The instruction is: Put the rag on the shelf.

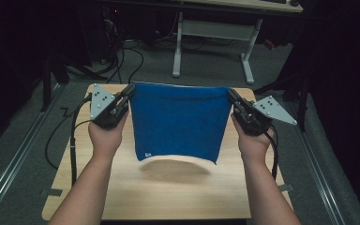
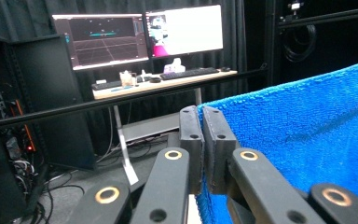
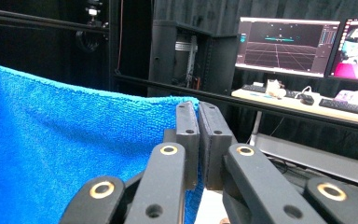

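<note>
Two grippers hold a blue towel (image 1: pixel 178 122) up over the table (image 1: pixel 168 197) from above, one top corner each, so it hangs flat. Up close, the left gripper (image 2: pixel 202 116) is pinched tight on its corner. Likewise the right gripper (image 3: pixel 197 112) squeezes the other corner.

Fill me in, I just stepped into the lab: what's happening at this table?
A person holds a blue terry-cloth towel stretched between two handheld grippers. The left gripper and right gripper each have their jaws shut on an upper corner. The towel hangs above the light wooden table, its lower edge lifted off the surface.
</note>
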Action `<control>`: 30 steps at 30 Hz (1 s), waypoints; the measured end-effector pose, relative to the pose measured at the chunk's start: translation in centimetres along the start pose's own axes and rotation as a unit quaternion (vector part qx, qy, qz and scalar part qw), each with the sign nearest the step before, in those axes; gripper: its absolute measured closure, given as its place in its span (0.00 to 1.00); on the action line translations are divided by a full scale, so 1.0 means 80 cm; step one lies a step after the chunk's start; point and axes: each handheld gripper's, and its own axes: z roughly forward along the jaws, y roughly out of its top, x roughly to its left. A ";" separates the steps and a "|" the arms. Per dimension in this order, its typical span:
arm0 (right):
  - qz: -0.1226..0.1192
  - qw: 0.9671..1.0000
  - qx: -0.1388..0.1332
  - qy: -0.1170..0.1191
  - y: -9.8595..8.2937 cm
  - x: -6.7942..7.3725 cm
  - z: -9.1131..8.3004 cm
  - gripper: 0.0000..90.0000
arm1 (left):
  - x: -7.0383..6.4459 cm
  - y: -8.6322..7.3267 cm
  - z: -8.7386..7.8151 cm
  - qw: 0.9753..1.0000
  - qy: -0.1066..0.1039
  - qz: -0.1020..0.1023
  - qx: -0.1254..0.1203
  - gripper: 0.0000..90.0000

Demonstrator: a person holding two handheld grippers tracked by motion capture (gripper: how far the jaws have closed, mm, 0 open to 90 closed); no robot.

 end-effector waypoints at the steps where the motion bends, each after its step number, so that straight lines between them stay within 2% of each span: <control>1: 0.000 1.000 0.000 0.000 0.000 0.000 0.000 0.98 | 0.000 0.000 0.000 1.000 0.000 0.000 0.000 0.98; 7: 0.003 1.000 0.009 -0.005 0.003 -0.010 0.023 0.98 | 0.013 0.002 0.023 1.000 0.002 0.008 0.011 0.98; 12: -0.005 1.000 0.019 -0.012 0.004 -0.017 0.048 0.98 | 0.025 -0.001 0.050 0.999 0.013 0.020 0.033 0.98; 14: -0.005 1.000 0.021 -0.013 0.004 -0.017 0.051 0.98 | 0.030 -0.004 0.059 0.999 0.016 0.017 0.037 0.98; 15: -0.003 1.000 0.026 -0.014 0.004 -0.020 0.062 0.98 | 0.034 -0.006 0.065 0.999 0.017 0.014 0.042 0.98; 17: -0.004 1.000 0.028 -0.014 0.004 -0.021 0.064 0.98 | 0.038 -0.008 0.074 0.999 0.019 0.009 0.047 0.98; 19: -0.010 0.999 0.034 -0.018 0.006 -0.025 0.075 0.98 | 0.041 -0.010 0.082 0.998 0.020 0.008 0.053 0.98; 22: -0.008 0.999 0.037 -0.020 0.006 -0.028 0.082 0.98 | 0.044 -0.011 0.088 0.999 0.023 0.007 0.048 0.97; 23: -0.012 0.999 0.042 -0.024 0.005 -0.031 0.090 0.98 | 0.045 -0.011 0.092 0.998 0.022 0.004 0.054 0.98; 30: -0.008 0.997 0.063 -0.035 -0.001 -0.044 0.114 0.98 | 0.050 -0.015 0.115 0.996 0.031 0.017 0.081 0.98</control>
